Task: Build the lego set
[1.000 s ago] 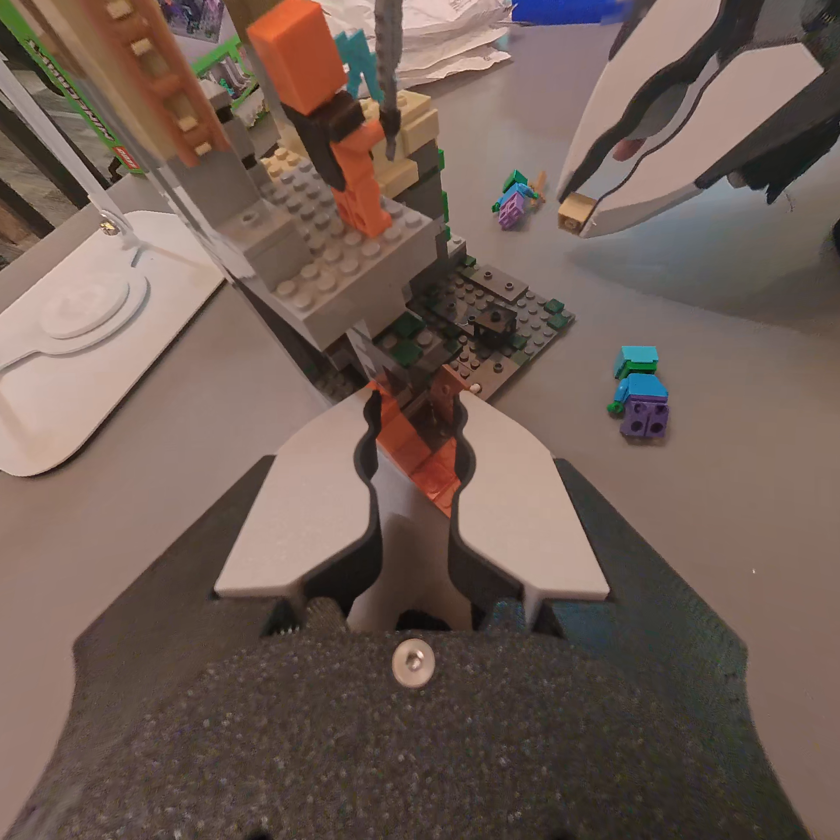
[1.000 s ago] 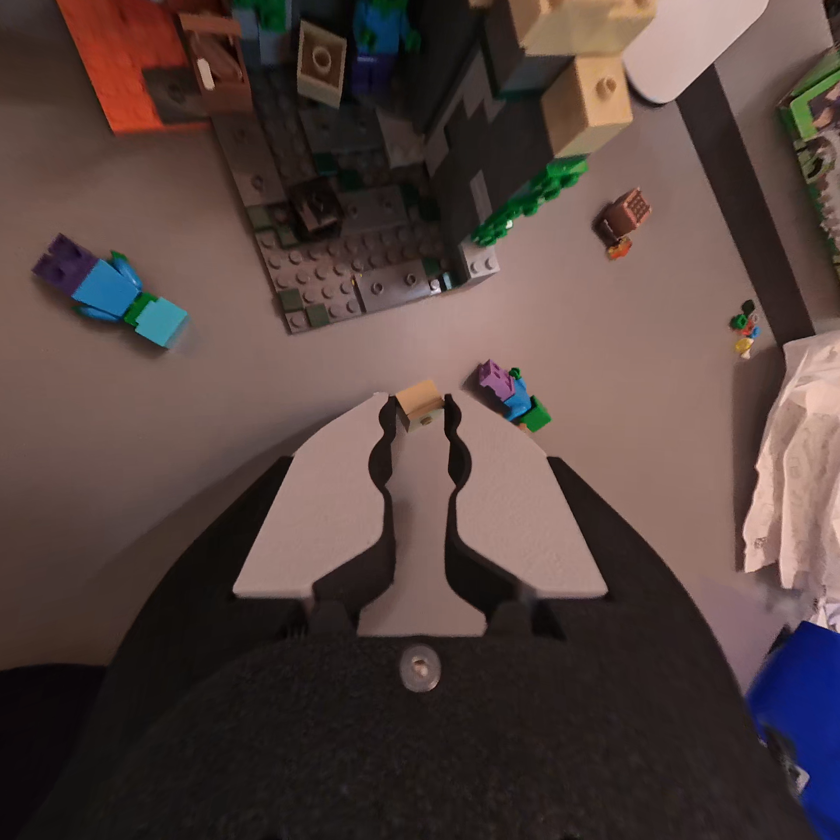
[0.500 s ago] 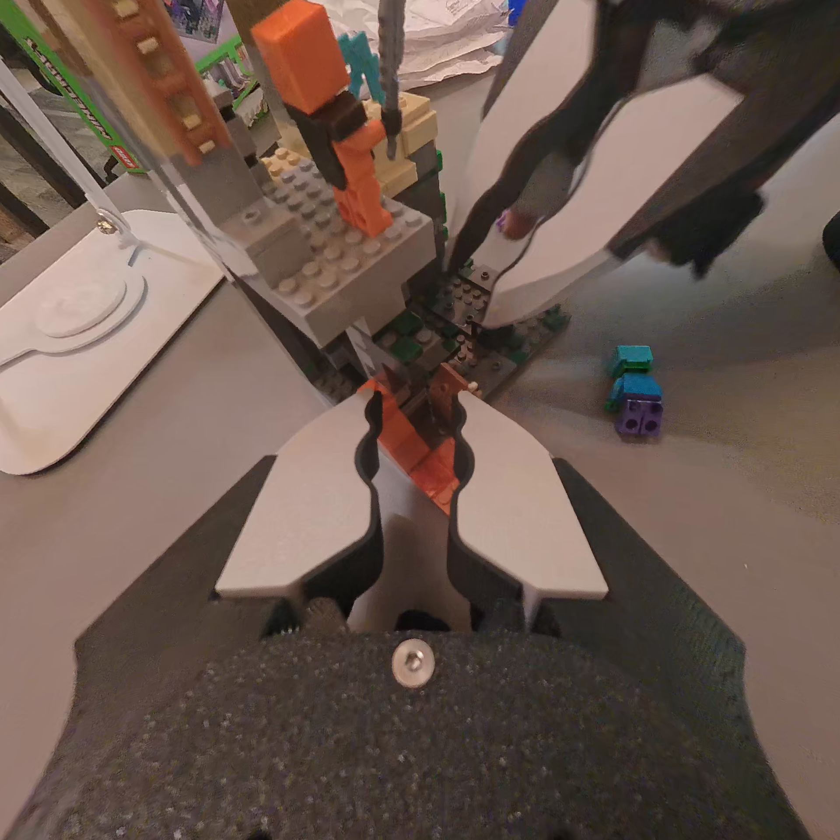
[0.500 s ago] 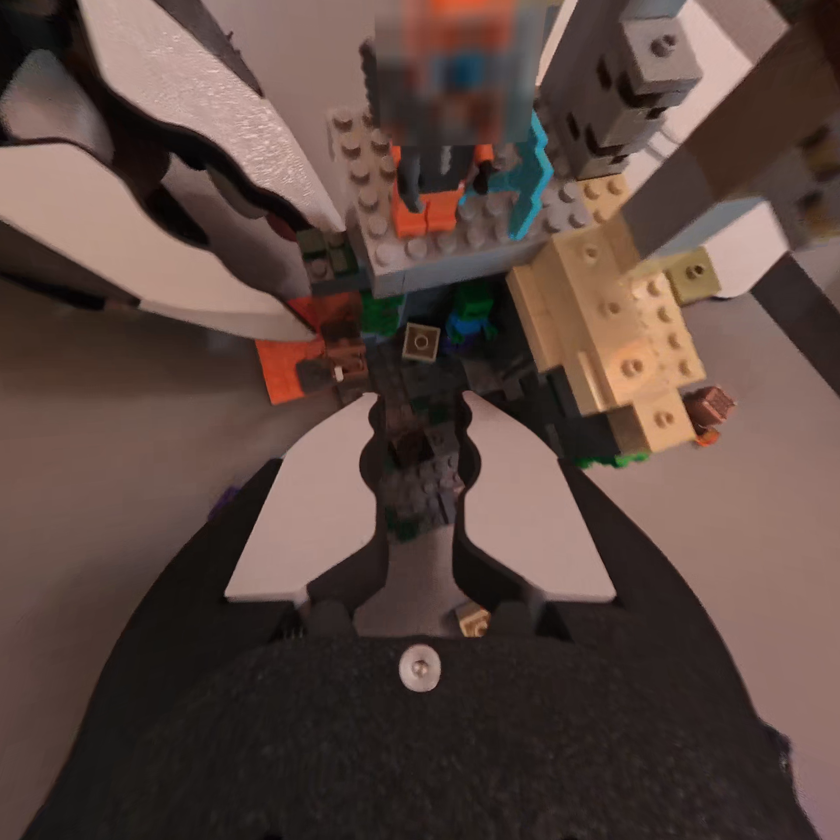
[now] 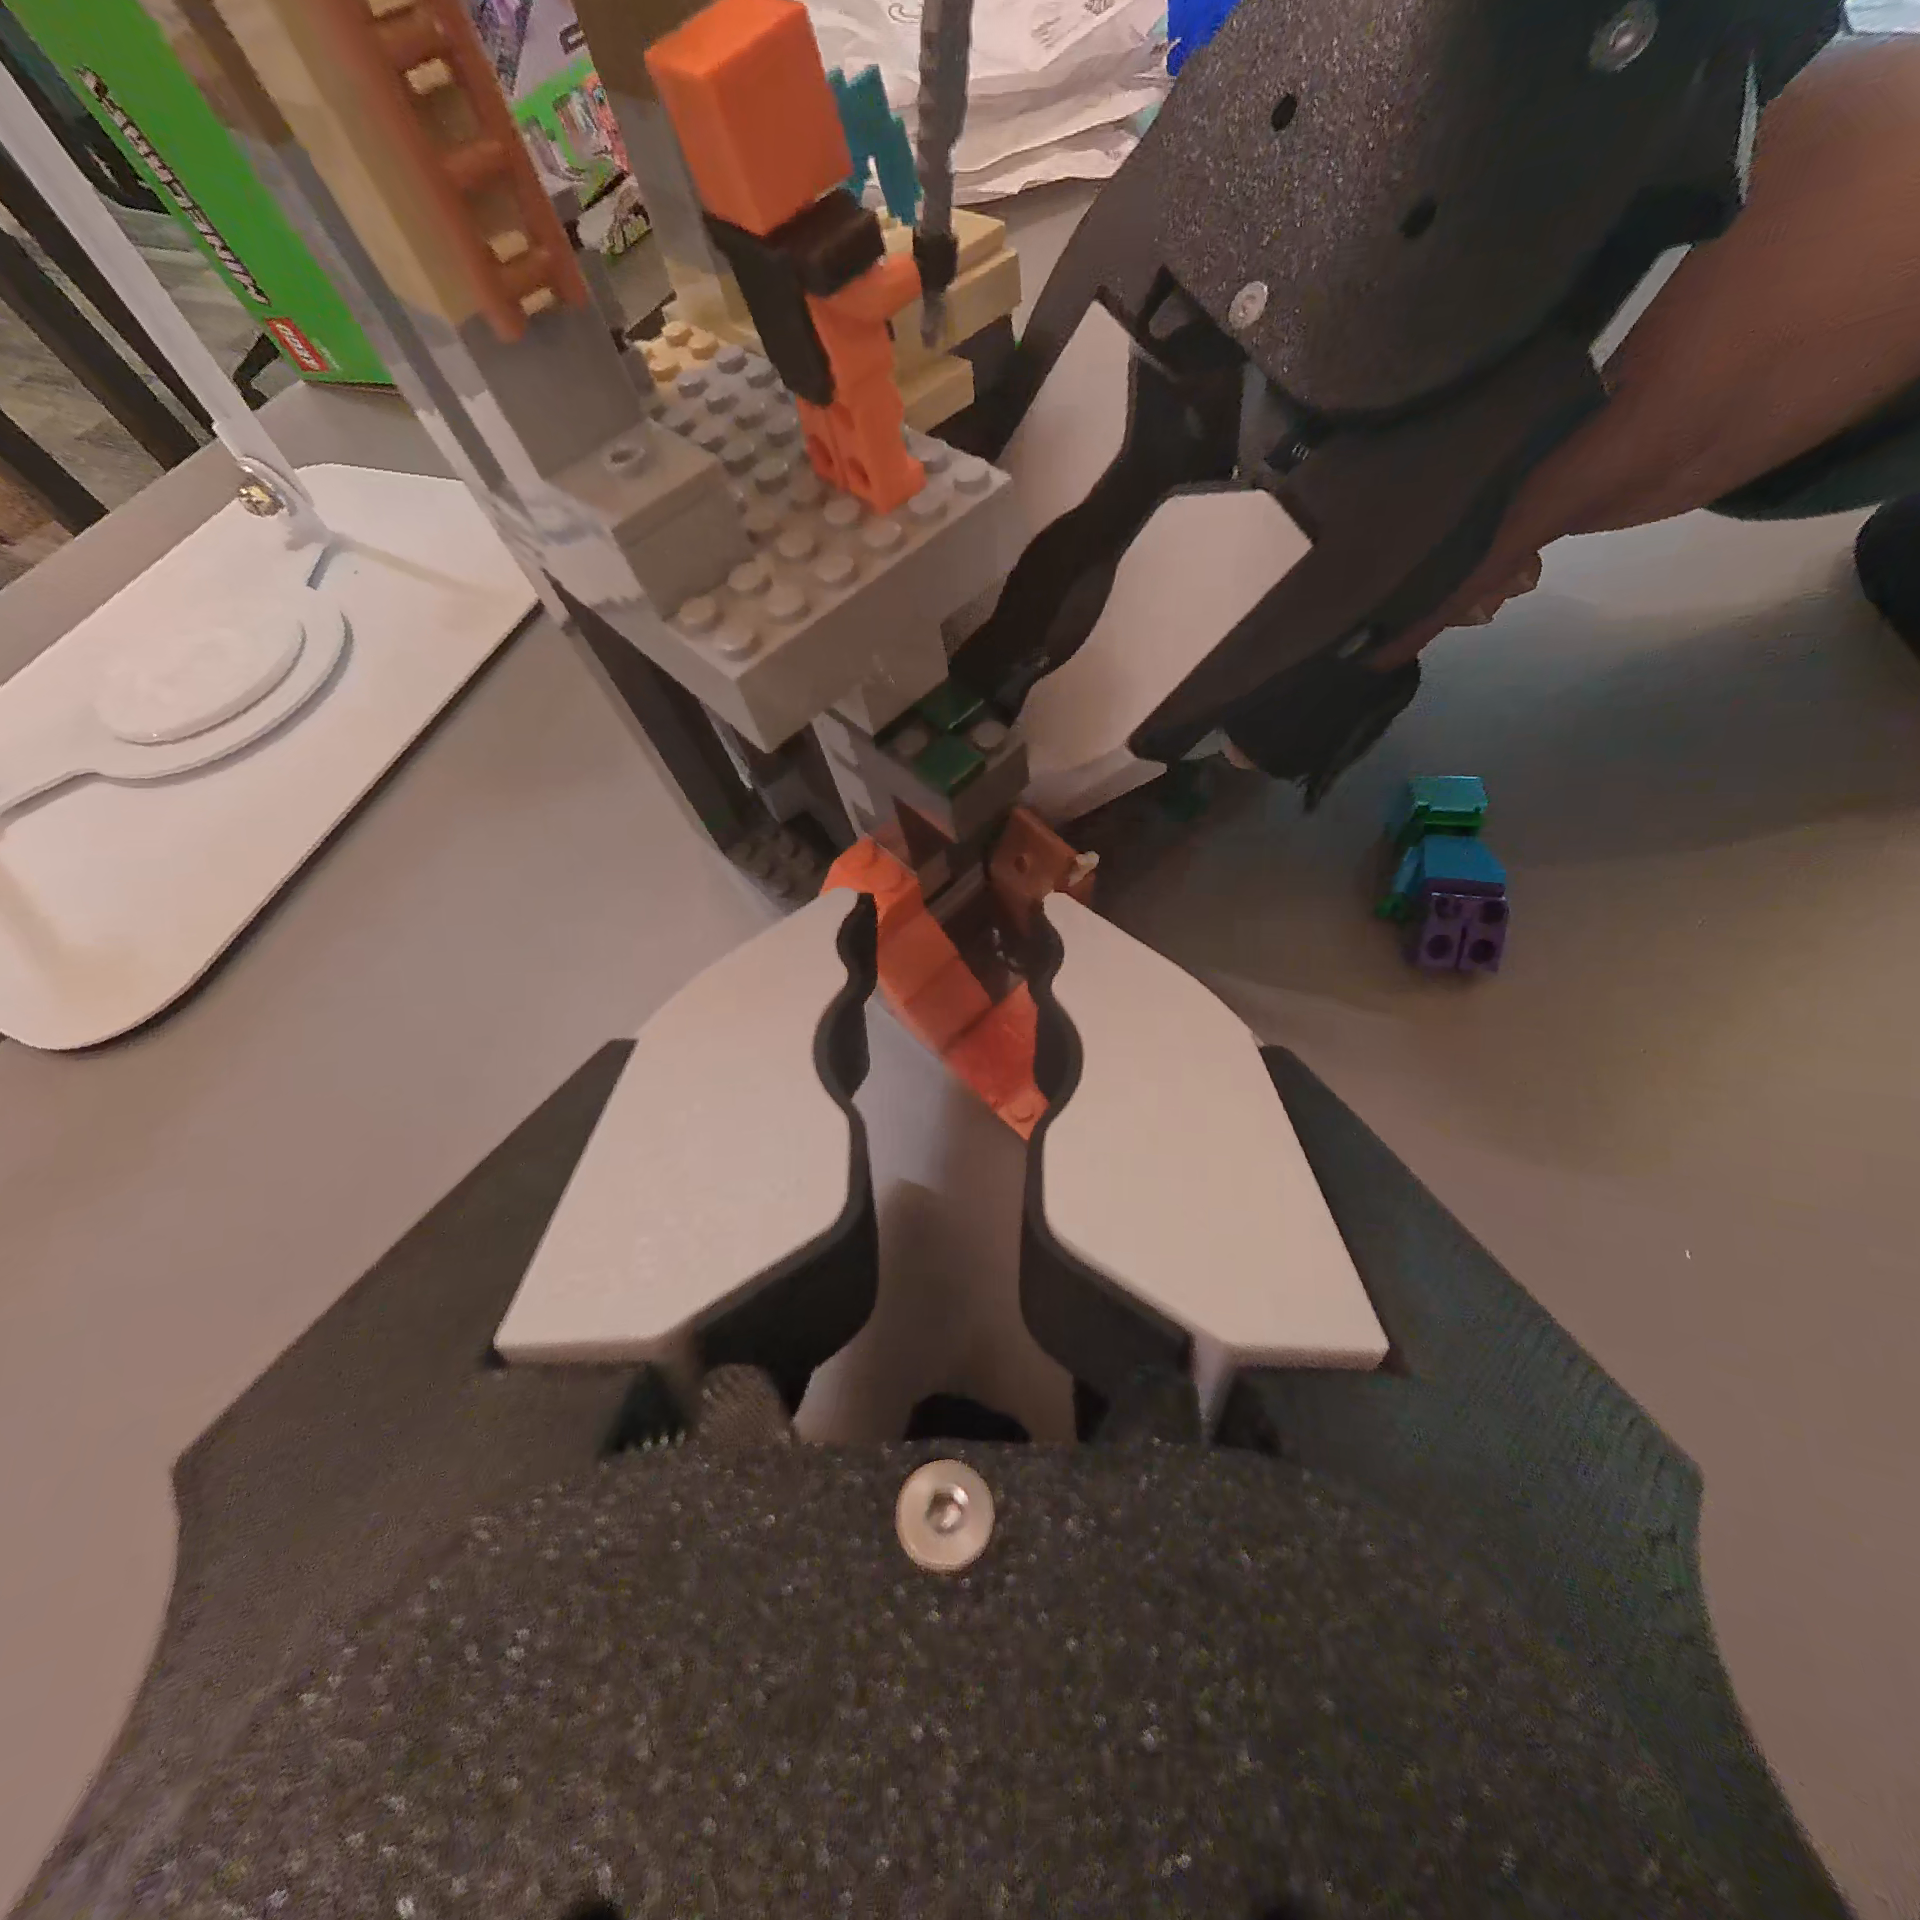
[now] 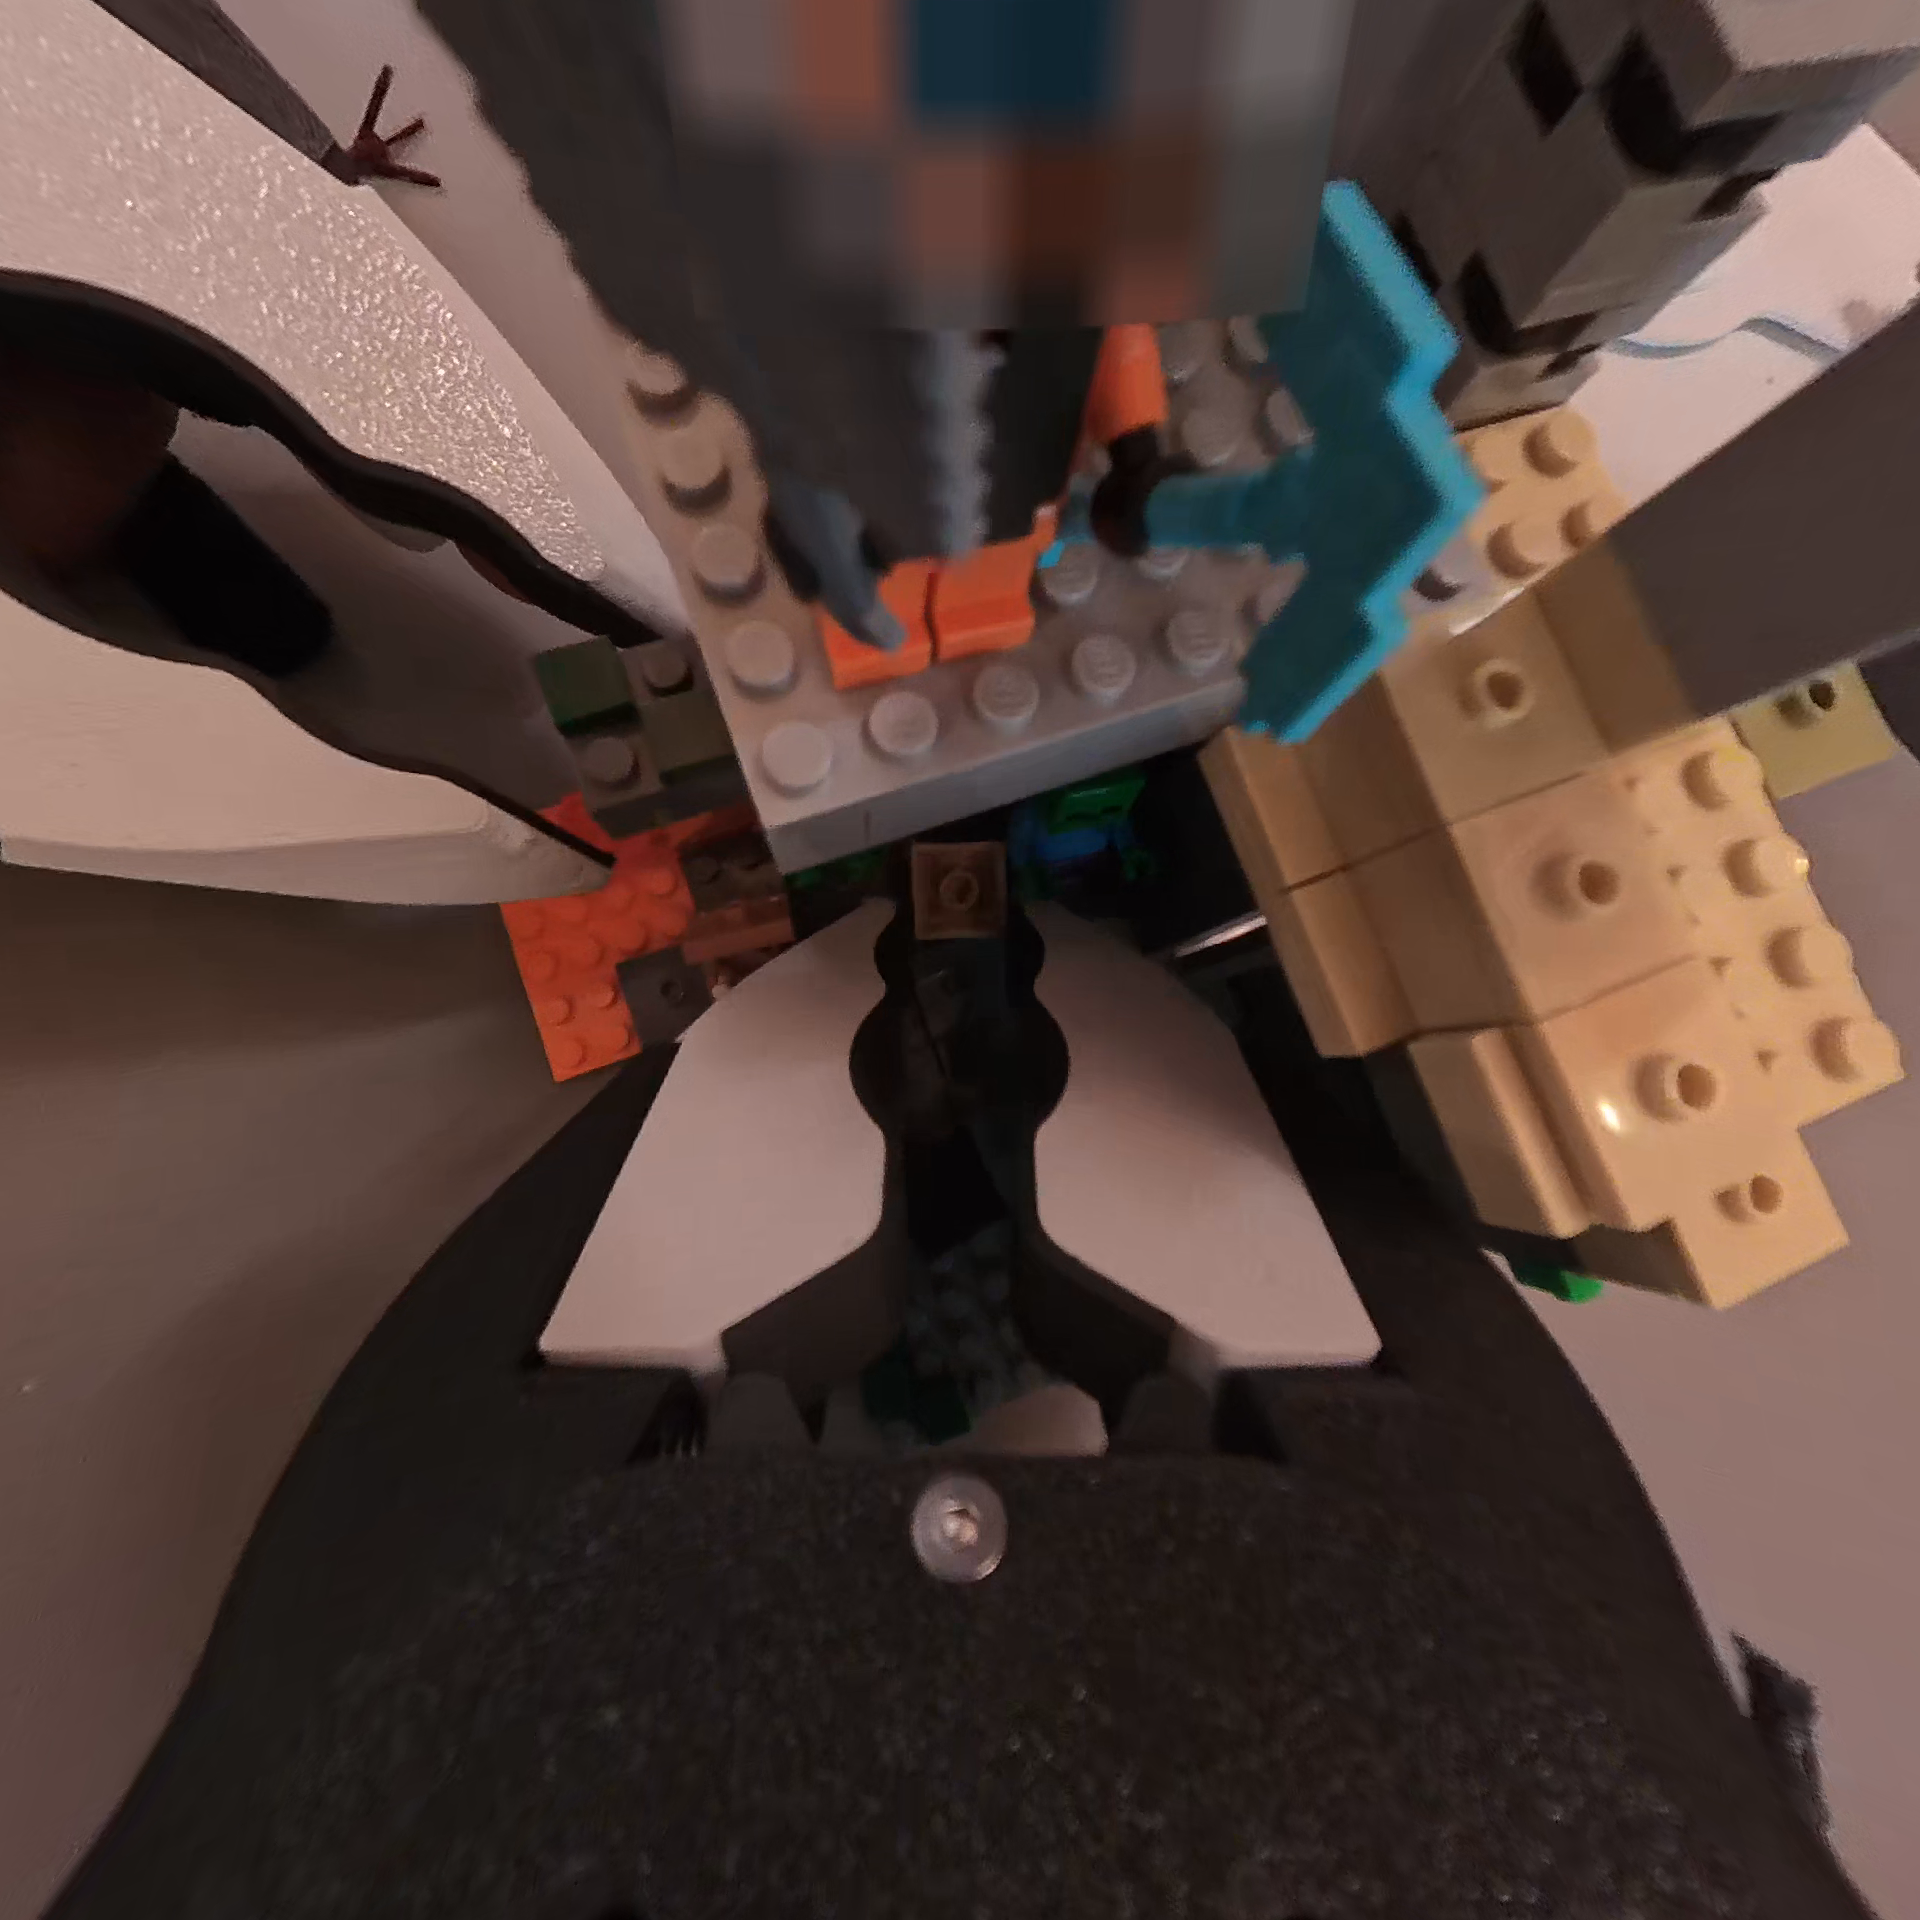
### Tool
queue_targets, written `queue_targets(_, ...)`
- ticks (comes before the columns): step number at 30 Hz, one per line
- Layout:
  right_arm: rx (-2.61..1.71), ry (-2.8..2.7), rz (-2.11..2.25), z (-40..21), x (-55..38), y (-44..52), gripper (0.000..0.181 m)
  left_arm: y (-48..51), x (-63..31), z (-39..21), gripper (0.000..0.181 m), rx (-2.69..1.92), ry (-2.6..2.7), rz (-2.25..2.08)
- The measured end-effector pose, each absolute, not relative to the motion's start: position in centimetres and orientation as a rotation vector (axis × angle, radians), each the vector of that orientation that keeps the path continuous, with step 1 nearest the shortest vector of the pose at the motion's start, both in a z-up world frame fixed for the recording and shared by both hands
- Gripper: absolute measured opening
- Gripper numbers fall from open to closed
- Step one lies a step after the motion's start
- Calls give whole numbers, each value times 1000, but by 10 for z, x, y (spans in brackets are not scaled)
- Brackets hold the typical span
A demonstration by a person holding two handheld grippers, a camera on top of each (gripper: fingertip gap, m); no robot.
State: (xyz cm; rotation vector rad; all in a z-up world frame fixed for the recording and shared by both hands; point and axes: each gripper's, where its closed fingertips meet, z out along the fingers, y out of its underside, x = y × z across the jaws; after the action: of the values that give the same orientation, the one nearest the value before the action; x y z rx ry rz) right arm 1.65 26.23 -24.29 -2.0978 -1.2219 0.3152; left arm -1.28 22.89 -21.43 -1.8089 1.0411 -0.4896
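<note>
Left hand-held gripper (image 5: 948, 940) clamped on orange plate (image 5: 940, 992); right hand-held gripper (image 6: 958, 940) spread, empty. Green box (image 5: 223, 223) printed.

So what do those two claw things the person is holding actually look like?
Both look alike. The left claw has two flat pale grey fingers with wavy black inner edges, set in a grainy black body with one silver screw. The right claw matches it; from outside, its black housing shows more screws and holes. No cables show.
</note>
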Motion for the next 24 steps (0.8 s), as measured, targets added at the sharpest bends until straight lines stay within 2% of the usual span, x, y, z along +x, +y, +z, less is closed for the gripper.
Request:
queue_targets(7, -2063, -1242, 333, -221, 35, 245, 16, 229, -13, -214, 27, -1807, 1042, -484)
queue_targets(12, -2080, -1245, 256, -201, 83, 234, 16, 228, -13, -215, 27, -1807, 1048, -473)
queue_targets(17, -2165, -1226, 101, -219, 140, 237, 17, 227, -11, -216, 26, -1804, 1058, -457)
queue_targets(24, -2185, -1200, 52, -237, 161, 236, 22, 226, -11, -217, 26, -1803, 1054, -444)
